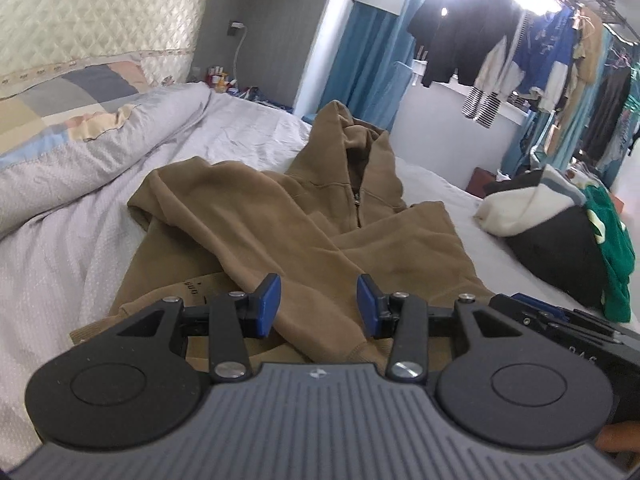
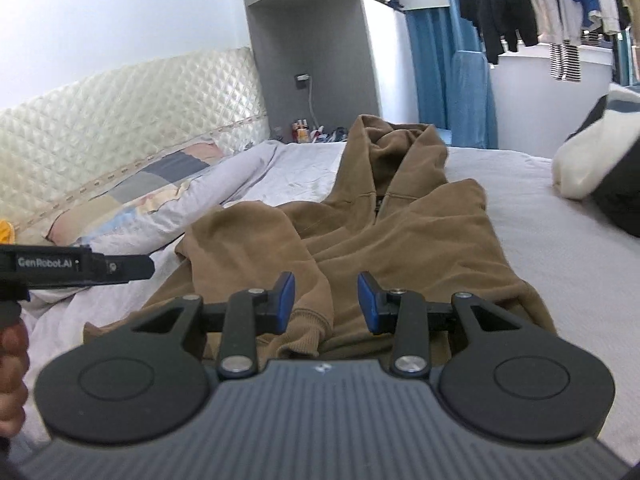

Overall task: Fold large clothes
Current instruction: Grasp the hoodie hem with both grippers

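Soft brown fleece hoodie (image 1: pixel 280 216) lies rumpled; both blue-padded grippers (image 1: pixel 319 305) (image 2: pixel 326 302) gape.

1. Hoodie (image 1: pixel 280 216) lies on the bed (image 1: pixel 60 264), hood at the far end.
2. Quilt (image 1: pixel 92 140) lies left of it.
3. Clothes pile (image 1: pixel 560 240) lies right of it.
4. Headboard (image 2: pixel 120 120) stands behind the quilt.

- A bed (image 1: pixel 260 128) carries everything, covered by a pale lilac sheet (image 2: pixel 540 248).
- A brown hoodie (image 1: pixel 280 216) lies spread on the sheet, hood toward the far end, sleeves folded across its front.
- A rolled-up duvet (image 1: pixel 100 152) lies along the headboard side.
- A pile of clothes (image 1: pixel 560 232) sits at the opposite edge.
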A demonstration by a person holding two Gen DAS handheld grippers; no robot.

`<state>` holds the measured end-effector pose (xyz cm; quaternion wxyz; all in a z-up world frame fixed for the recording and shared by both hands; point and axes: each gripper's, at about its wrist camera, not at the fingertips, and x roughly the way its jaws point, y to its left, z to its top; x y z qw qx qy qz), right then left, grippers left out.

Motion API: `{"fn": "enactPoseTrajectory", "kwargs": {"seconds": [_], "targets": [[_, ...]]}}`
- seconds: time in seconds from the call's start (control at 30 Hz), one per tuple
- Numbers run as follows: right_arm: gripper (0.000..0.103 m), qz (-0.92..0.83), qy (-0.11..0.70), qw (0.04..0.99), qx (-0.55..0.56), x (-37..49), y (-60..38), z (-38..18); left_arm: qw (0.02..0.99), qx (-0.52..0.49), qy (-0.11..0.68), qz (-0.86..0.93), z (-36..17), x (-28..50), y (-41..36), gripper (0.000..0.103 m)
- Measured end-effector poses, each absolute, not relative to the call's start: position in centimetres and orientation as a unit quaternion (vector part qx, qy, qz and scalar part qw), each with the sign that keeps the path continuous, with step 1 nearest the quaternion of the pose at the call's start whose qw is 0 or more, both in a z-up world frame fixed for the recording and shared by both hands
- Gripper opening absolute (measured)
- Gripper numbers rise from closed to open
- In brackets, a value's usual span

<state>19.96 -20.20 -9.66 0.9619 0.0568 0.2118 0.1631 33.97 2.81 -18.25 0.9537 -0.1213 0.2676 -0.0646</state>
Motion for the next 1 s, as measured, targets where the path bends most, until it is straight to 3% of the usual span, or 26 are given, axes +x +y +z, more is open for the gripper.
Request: {"fn": "enactPoseTrajectory", "kwargs": {"seconds": [0.23, 0.47, 0.73, 1.0], "targets": [[0.038, 0.135, 0.205, 0.968, 0.058, 19.4, -21.3, -7.6, 0.95, -0.118, 0.273, -0.092, -16.9, 35.9, 1.6, 0.048], [0.038, 0.124, 0.229, 0.961, 0.097, 25.2, -24.0, -4.5, 0.941, -0.132, 0.29, -0.111, -14.1, 42.9, 0.1, 0.048], [0.038, 0.112, 0.261, 0.954, 0.1, 35.5, -26.7, -3.2, 0.925, -0.167, 0.318, -0.128, -12.6, 56.4, -2.1, 0.048], [0.039, 0.103, 0.287, 0.945, 0.114, 46.7, -28.6, -5.8, 0.919, -0.155, 0.35, -0.094, -16.5, 71.9, -3.9, 0.048]]}}
